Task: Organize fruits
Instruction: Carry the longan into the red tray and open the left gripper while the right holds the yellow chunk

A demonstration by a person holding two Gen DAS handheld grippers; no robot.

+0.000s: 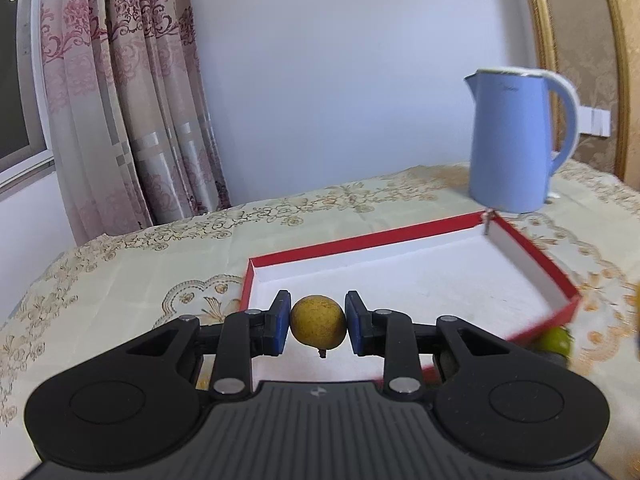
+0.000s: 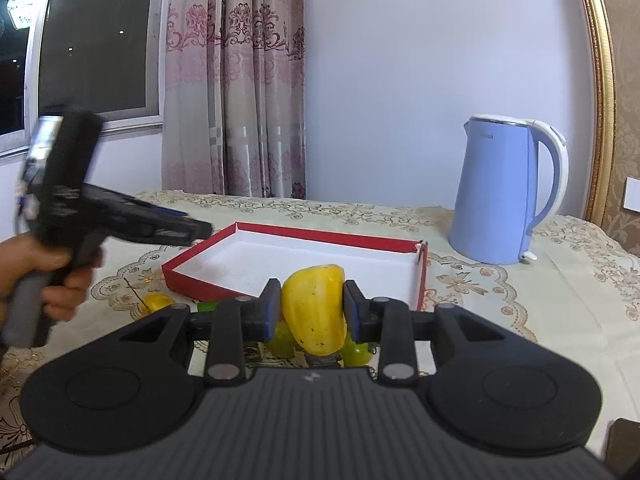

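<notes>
My left gripper (image 1: 318, 322) is shut on a small round brownish-yellow fruit (image 1: 318, 321), held above the near left corner of the red box (image 1: 536, 254) with its white inside. My right gripper (image 2: 311, 312) is shut on a larger yellow fruit (image 2: 314, 308), lifted in front of the red box (image 2: 192, 276). Green fruits (image 2: 358, 354) lie on the cloth under it, and another small yellow fruit (image 2: 158, 302) lies left of the box. In the right wrist view the left gripper (image 2: 200, 230) reaches toward the box's left corner, held by a hand (image 2: 24, 264). A green fruit (image 1: 556, 342) lies beside the box's near right corner.
A light blue kettle (image 2: 496, 192) stands on the embroidered tablecloth (image 2: 540, 300) behind the box's right end. Patterned curtains (image 2: 236, 80) and a window (image 2: 96, 40) are behind the table on the left, a gold-framed panel (image 2: 600, 100) on the right.
</notes>
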